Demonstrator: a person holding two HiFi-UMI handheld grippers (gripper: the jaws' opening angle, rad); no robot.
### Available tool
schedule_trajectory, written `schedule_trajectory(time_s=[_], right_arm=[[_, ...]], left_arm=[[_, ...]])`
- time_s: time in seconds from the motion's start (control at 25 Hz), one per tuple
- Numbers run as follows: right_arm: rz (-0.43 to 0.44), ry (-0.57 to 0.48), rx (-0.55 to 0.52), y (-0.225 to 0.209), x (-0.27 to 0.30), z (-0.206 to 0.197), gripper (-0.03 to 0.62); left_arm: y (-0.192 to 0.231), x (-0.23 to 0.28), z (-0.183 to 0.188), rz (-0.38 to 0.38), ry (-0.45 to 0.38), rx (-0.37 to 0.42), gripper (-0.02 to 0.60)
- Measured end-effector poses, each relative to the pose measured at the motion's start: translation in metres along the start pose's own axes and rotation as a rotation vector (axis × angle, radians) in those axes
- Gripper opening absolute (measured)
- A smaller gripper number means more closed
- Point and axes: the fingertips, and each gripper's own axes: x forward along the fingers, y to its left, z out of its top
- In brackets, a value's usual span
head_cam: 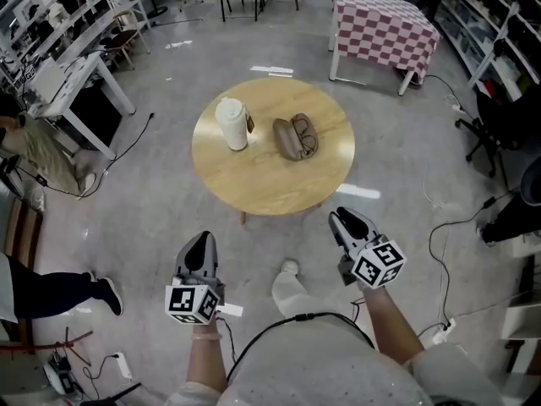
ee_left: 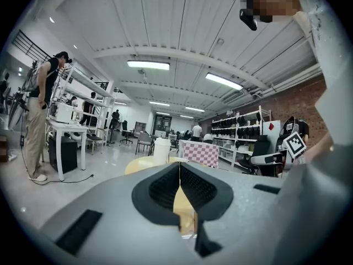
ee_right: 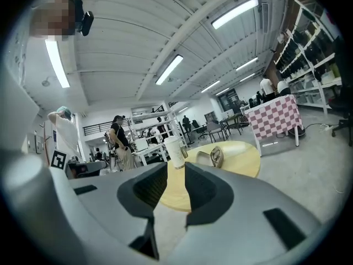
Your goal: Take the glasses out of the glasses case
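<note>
Round light-wood table (head_cam: 254,184) mid-frame; smooth top, clean circular edge; open grey concrete floor (head_cam: 161,193) all round it. Nearest clutter: checked-cloth table (head_cam: 382,25) upper right, white desk (head_cam: 80,79) upper left, cables (head_cam: 441,237) lower right. Glasses case (head_cam: 286,139) sits right of the table's centre; brown, oval, matte shell. Glasses (head_cam: 307,135) lie touching its right side, thin dark frame; can't tell if they rest in an open half. White lidded cup (head_cam: 232,123) stands upright just left of the case, not touching it. Left tool (head_cam: 200,238) lower left, below the table's near edge; jaws pressed together, nothing in them. Right tool (head_cam: 339,217) lower right, just below that edge; jaws slightly apart, empty. Ribbed dark pads (ee_right: 199,187).
</note>
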Motion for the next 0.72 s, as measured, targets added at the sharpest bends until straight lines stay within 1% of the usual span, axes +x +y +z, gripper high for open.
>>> schedule_trajectory(time_s=[0.48,0.72], right_arm=[[-0.015,0.045,0.03,-0.027,0.072,0.003,0.104],[-0.02,0.057,0.043,-0.044,0.099,0.009,0.104]], left_arm=[[0.041,0.067,0.01,-0.002,0.022,0.002,0.006],[0.048,0.101,0.017,-0.021,0.034,0.006,0.006]])
